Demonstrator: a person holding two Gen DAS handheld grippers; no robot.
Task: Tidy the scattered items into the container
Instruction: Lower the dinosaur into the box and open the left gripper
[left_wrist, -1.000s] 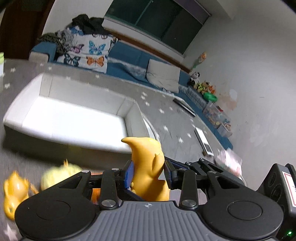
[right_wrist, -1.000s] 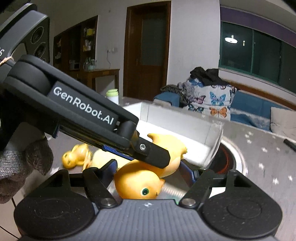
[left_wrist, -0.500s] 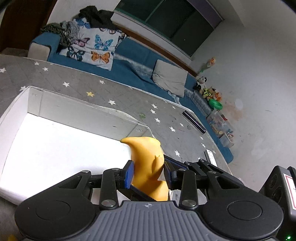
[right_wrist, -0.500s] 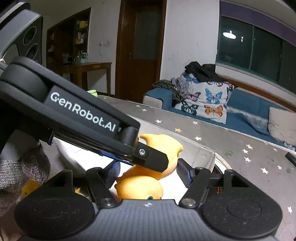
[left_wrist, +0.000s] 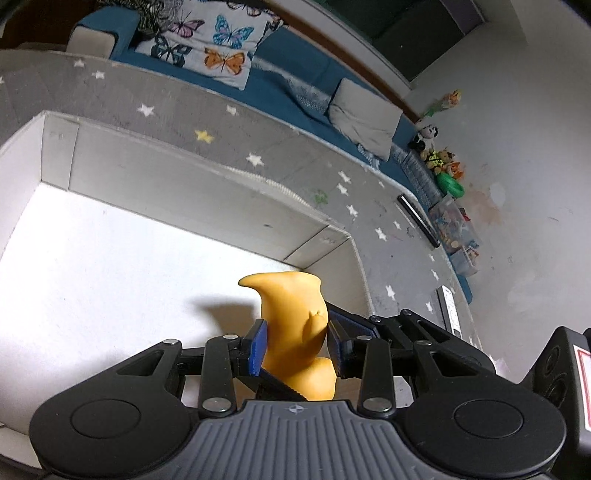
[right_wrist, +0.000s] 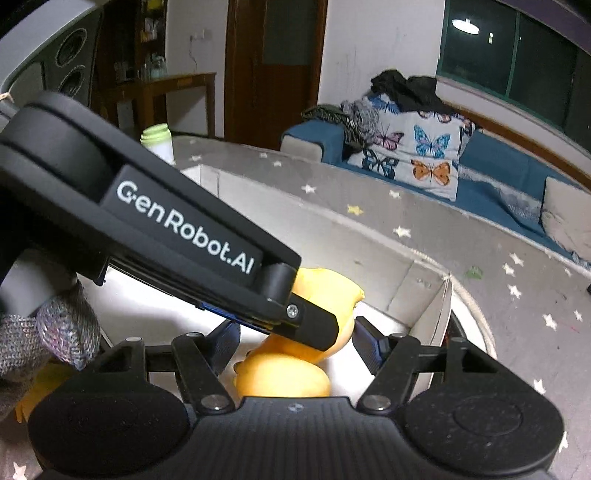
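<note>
My left gripper (left_wrist: 295, 343) is shut on a yellow rubber duck (left_wrist: 295, 314) and holds it over the inside of the white box (left_wrist: 207, 192). In the right wrist view the left gripper's black body (right_wrist: 177, 229) crosses the frame, and its duck (right_wrist: 328, 291) shows beyond it over the box (right_wrist: 402, 280). My right gripper (right_wrist: 295, 343) holds a second yellow duck (right_wrist: 284, 380) between its blue pads, at the box's near right corner. Another yellow toy (right_wrist: 40, 384) lies outside the box at the lower left.
The box sits on a grey star-patterned cloth (left_wrist: 295, 158). A green-capped bottle (right_wrist: 157, 142) stands behind the box. A black remote (left_wrist: 417, 221) and a white remote (left_wrist: 448, 310) lie on the cloth to the right. A blue sofa with butterfly cushions (right_wrist: 413, 147) is behind.
Both grippers have moved forward with their ducks, from beside the box to over its inside. The loose toys on the cloth have dropped out of the left view.
</note>
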